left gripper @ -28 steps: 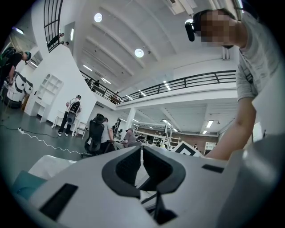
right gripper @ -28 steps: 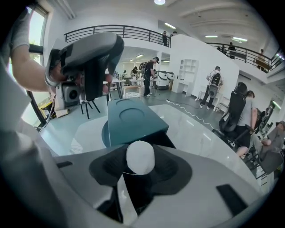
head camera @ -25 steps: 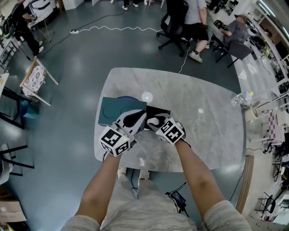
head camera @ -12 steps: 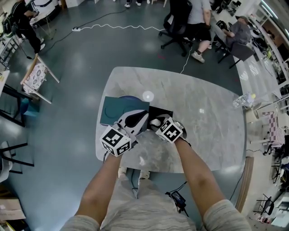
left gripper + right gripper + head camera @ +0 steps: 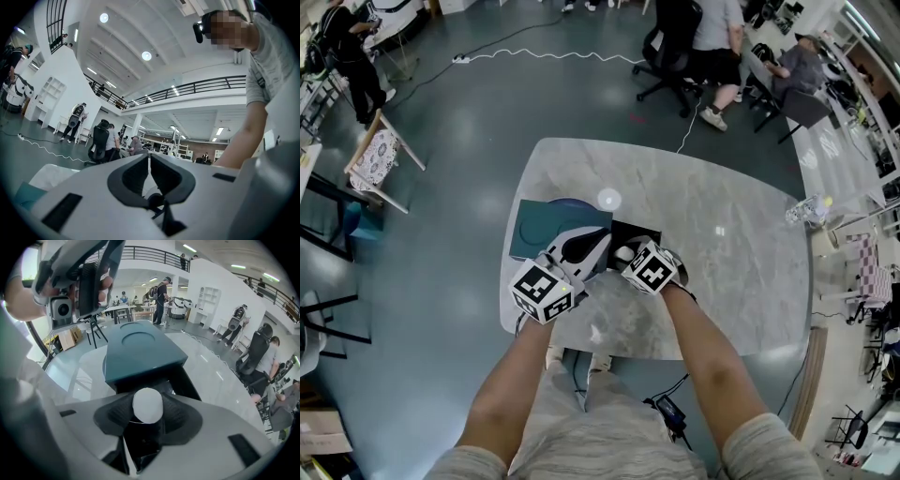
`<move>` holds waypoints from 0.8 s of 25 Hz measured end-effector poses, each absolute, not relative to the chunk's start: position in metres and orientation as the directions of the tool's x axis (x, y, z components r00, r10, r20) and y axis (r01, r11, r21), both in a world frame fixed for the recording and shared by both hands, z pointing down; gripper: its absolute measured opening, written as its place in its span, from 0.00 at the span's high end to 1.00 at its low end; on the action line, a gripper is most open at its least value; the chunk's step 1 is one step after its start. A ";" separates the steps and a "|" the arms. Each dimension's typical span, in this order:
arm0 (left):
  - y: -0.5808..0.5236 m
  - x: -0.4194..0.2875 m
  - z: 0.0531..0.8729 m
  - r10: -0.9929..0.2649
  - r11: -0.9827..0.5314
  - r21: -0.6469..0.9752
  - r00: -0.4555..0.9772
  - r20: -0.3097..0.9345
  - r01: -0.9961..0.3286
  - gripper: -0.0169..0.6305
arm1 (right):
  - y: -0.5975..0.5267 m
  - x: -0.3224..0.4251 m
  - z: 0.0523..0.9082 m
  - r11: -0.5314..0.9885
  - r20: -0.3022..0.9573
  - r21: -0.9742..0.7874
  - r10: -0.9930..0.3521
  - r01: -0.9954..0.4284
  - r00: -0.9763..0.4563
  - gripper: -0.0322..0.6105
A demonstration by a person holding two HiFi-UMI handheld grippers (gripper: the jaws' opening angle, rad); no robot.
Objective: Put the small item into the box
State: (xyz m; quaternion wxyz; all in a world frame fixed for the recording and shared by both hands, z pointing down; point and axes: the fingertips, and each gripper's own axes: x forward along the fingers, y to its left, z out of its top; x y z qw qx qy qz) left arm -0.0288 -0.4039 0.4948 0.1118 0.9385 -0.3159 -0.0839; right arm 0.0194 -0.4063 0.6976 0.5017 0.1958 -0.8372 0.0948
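The small white item [image 5: 147, 404] sits clamped in the right gripper [image 5: 148, 409].

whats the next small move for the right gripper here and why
Probably ease the right gripper down toward the open black box before letting go. Its jaws clamp the white rounded item just above the dark opening, and the teal lid beyond leaves that part uncovered.

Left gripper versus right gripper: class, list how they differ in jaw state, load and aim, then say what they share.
The left gripper has its jaws together on nothing; the right gripper is clamped on a small white item. The left gripper aims level across the room; the right gripper tilts down at the black box. Both are over the marble table.
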 end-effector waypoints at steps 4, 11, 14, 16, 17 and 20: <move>-0.403 -0.028 0.497 -0.610 -0.776 0.263 0.788 -0.083 -0.573 0.94 | -0.407 0.020 0.698 0.893 0.870 0.021 -0.238 -0.450 -0.432 0.66; -0.403 -0.031 0.497 -0.611 -0.773 0.268 0.788 -0.074 -0.575 0.94 | -0.406 0.018 0.695 0.870 0.851 -0.016 -0.246 -0.492 -0.464 0.63; -0.401 -0.031 0.497 -0.608 -0.775 0.269 0.791 -0.069 -0.572 0.94 | -0.403 0.018 0.691 0.861 0.843 -0.033 -0.248 -0.507 -0.477 0.60; -0.402 -0.030 0.496 -0.605 -0.777 0.269 0.793 -0.068 -0.570 0.94 | -0.402 0.019 0.688 0.858 0.838 -0.041 -0.250 -0.513 -0.485 0.59; -0.402 -0.029 0.496 -0.604 -0.778 0.268 0.794 -0.068 -0.569 0.94 | -0.402 0.019 0.687 0.855 0.834 -0.044 -0.253 -0.517 -0.490 0.59; -0.403 -0.026 0.495 -0.599 -0.782 0.264 0.798 -0.066 -0.565 0.94 | -0.402 0.021 0.682 0.840 0.815 -0.057 -0.273 -0.539 -0.512 0.59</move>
